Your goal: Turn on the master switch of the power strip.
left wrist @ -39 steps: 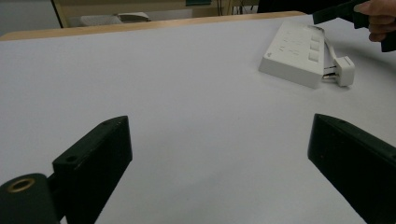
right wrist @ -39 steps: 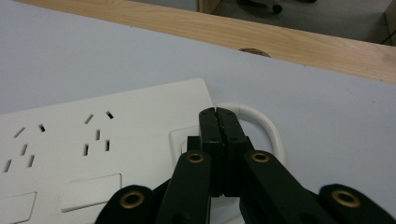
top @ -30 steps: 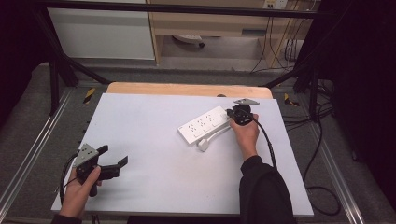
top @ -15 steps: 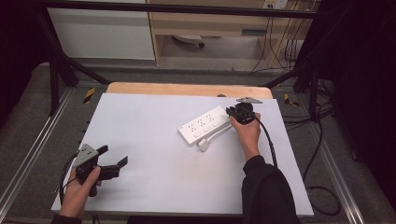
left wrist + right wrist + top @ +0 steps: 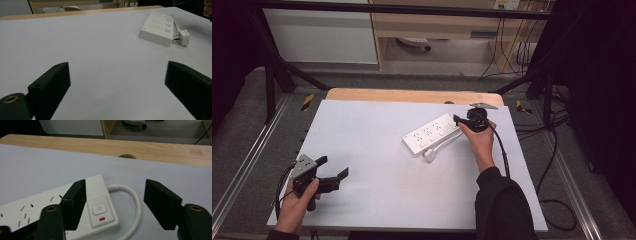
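Directly under my right gripper (image 5: 115,200), jaws parted wide, lay the switch end of the white plastic power strip (image 5: 432,135). Its long axis ran diagonally toward the table's middle. My left gripper (image 5: 332,172), also wide open, sat well apart at the near-left corner.

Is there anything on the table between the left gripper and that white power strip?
Nothing: the left gripper view shows bare table from the left gripper to the power strip.

Bare table (image 5: 377,135) lies open between the left claw (image 5: 333,173) and the power strip (image 5: 432,134).
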